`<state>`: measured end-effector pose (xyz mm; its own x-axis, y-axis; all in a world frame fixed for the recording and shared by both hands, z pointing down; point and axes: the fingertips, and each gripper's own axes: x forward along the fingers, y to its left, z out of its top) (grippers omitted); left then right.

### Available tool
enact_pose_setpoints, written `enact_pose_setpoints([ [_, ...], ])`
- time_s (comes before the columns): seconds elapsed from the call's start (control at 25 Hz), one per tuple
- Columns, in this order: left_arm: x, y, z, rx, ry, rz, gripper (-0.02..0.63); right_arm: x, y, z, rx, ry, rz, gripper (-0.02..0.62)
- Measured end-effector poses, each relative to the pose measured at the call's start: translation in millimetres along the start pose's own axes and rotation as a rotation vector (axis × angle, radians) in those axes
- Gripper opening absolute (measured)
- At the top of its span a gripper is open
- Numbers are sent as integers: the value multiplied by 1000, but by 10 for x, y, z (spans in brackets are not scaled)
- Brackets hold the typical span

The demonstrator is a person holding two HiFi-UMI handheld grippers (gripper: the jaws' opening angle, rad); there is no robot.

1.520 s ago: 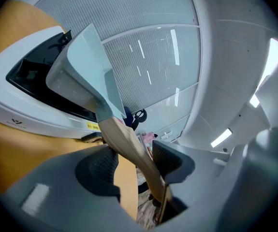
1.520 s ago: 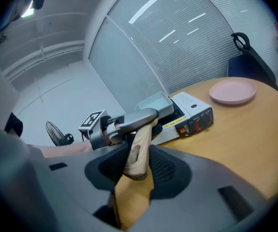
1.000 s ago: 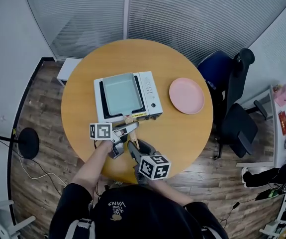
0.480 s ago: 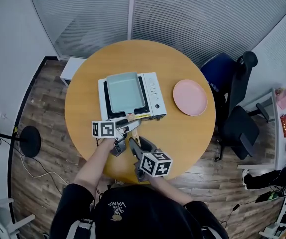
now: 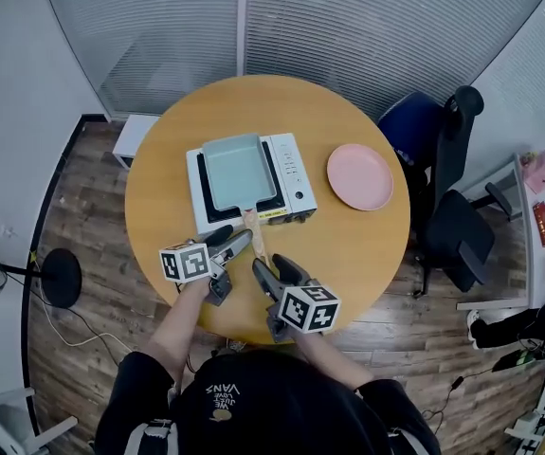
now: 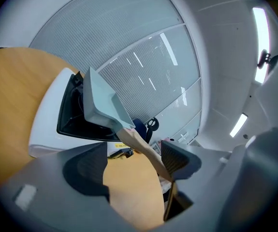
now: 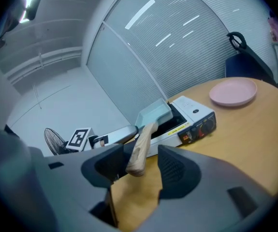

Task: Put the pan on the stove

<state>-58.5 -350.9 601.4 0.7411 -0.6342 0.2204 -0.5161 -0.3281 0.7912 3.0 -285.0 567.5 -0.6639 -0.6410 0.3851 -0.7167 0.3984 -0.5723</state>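
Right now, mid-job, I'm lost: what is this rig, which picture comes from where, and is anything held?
No robot: a person holds a two-jaw claw in each hand. The wide picture comes from a head camera looking down; the other two come from cameras riding on the claws. On the round table stand a stove with the pan on it and a pink plate. The left claw and right claw are both opening. The pan's wooden handle lies loose between the right claw's jaws and close by one jaw of the left; nothing is gripped.
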Motion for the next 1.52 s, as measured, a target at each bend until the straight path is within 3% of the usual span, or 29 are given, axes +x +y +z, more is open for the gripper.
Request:
enact_pose_setpoints([
  [0.44,-525,-176,56,154,-76,54,333,-360,105,88,-90,-92,-47,193],
  [0.76,-794,-555,9,276,-94,-1,327,-722,145,-67,-83,-172,-151,192],
  [1.08,-932,-1009,-227,476,-59,-107,123,-1156,219,-289,-77,-260,-280,105],
  [1.24,-962,-1187,-391,531,-36,-140,45,-1345,214,-363,-89,-278,-323,62],
  [1.52,-985,-1369,-655,541,-21,-132,9,-1631,170,-486,-107,-253,-334,43],
])
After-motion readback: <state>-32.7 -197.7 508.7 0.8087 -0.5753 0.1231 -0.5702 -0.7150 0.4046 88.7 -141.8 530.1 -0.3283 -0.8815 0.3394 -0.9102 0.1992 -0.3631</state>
